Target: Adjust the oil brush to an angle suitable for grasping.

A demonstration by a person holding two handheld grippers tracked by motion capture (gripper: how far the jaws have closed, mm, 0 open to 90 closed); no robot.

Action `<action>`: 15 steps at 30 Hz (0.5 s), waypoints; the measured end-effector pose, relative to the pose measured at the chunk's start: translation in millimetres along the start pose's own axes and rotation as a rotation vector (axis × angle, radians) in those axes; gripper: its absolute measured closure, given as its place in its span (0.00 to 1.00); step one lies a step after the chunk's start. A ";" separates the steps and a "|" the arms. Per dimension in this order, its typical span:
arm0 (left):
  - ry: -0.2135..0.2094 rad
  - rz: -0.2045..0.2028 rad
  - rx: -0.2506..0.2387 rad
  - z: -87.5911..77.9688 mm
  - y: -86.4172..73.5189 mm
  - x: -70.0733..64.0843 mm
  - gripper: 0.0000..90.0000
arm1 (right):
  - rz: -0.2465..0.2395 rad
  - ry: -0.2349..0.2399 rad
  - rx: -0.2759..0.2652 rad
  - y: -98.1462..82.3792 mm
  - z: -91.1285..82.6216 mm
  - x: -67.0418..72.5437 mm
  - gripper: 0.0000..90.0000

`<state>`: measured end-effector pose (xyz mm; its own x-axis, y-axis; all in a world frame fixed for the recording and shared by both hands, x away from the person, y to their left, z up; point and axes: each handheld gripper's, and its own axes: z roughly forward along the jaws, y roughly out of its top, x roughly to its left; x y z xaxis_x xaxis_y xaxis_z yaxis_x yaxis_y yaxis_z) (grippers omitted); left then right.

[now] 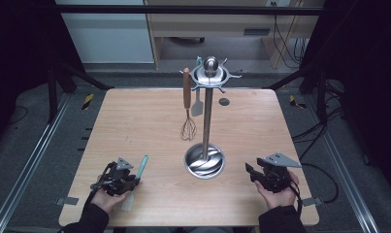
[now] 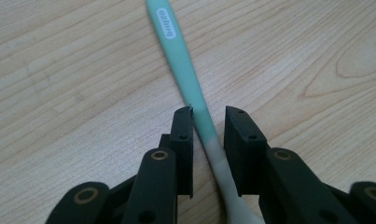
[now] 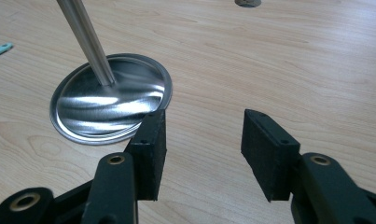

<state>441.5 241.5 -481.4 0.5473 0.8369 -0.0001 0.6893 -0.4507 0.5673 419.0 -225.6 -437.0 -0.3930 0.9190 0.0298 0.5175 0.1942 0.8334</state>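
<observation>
Straddling the spatula (image 2: pixel 188 79) with my left gripper (image 2: pixel 209 135) near the table's (image 1: pixel 135 121) near-left corner: jaws narrowed around the handle, one pad touching, the other with a sliver of gap, so not pinched yet. It looks light, with a slim, smooth mint-green plastic handle, probably slippery, fading to a pale, likely soft silicone blade; I'd grip the stiff handle just above the blade. My right gripper (image 3: pixel 202 140) rests spread and empty near the shiny steel rack (image 1: pixel 205 121).
</observation>
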 end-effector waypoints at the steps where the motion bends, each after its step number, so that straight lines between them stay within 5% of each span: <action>1: 0.004 0.000 0.000 0.3 0.2 -0.4 0.82 | 0.001 0.001 0.000 0.0 0.0 -0.1 0.56; 15: 0.023 -0.030 0.031 1.4 6.2 -2.8 0.88 | 0.004 0.003 0.005 -0.2 0.4 0.4 0.56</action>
<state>444.9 235.9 -479.1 0.5155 0.8569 0.0023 0.7196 -0.4343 0.5419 419.0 -225.1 -437.3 -0.3937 0.9186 0.0346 0.5230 0.1929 0.8302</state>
